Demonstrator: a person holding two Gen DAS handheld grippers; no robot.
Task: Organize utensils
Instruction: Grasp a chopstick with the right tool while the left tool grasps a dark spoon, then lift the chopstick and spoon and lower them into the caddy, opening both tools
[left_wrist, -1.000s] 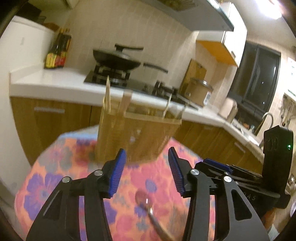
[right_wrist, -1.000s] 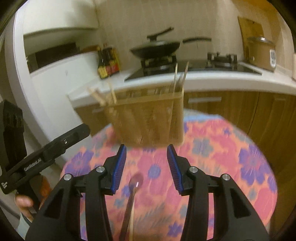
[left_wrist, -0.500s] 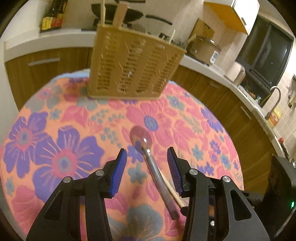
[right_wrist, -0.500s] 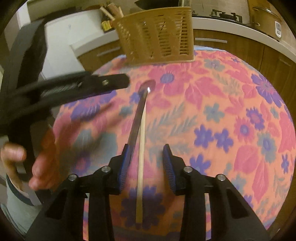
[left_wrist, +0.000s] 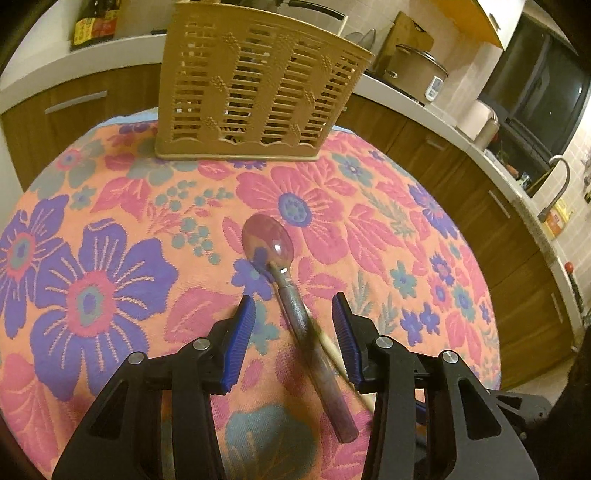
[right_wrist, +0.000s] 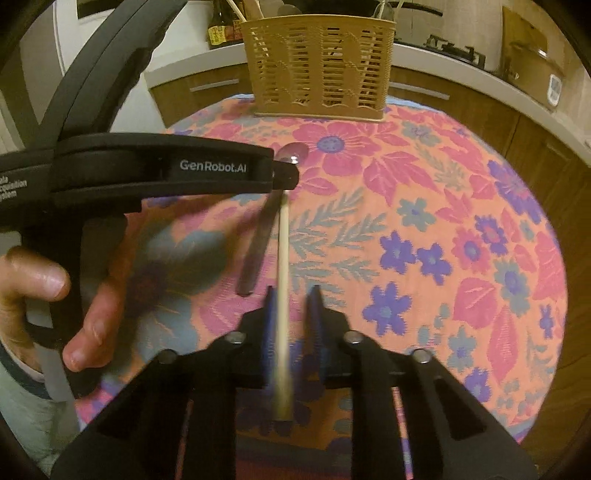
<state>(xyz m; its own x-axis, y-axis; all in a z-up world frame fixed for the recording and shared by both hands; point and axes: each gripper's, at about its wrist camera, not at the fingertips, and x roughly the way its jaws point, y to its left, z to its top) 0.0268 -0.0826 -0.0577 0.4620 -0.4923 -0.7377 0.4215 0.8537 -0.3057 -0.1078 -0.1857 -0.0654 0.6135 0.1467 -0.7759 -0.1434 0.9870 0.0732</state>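
A: Comparing with a second back — both wrist views then looked level across the kitchen, with the utensil holder blurred mid-frame. Both now tilt down onto the floral tablecloth (left_wrist: 110, 295).

B: Holder position?
A: Slatted tan utensil holder (left_wrist: 258, 85) stands upright at the table's far edge, well apart from both grippers. Handles and sticks poke from its top in the right view.

B: Left gripper (left_wrist: 293, 325)?
A: Jaws apart, slightly narrower than before, nothing pressed. A metal spoon (left_wrist: 280, 266) lies flat on the cloth, bowl toward the holder, its handle running back between the blue pads without touching either. A hand (right_wrist: 55, 302) grips the left tool's handle, seen in the right view.

B: Right gripper (right_wrist: 291, 314)?
A: A second ago wide open; half a second ago narrowed around the stick; now clenched on a wooden chopstick (right_wrist: 283, 258). Image is motion-blurred, so the exact pad contact is hard to see.

B: Chopstick relative to spoon?
A: Just beside the spoon handle on its right, nearly parallel, far tip near the left gripper's fingertip (right_wrist: 286, 175).
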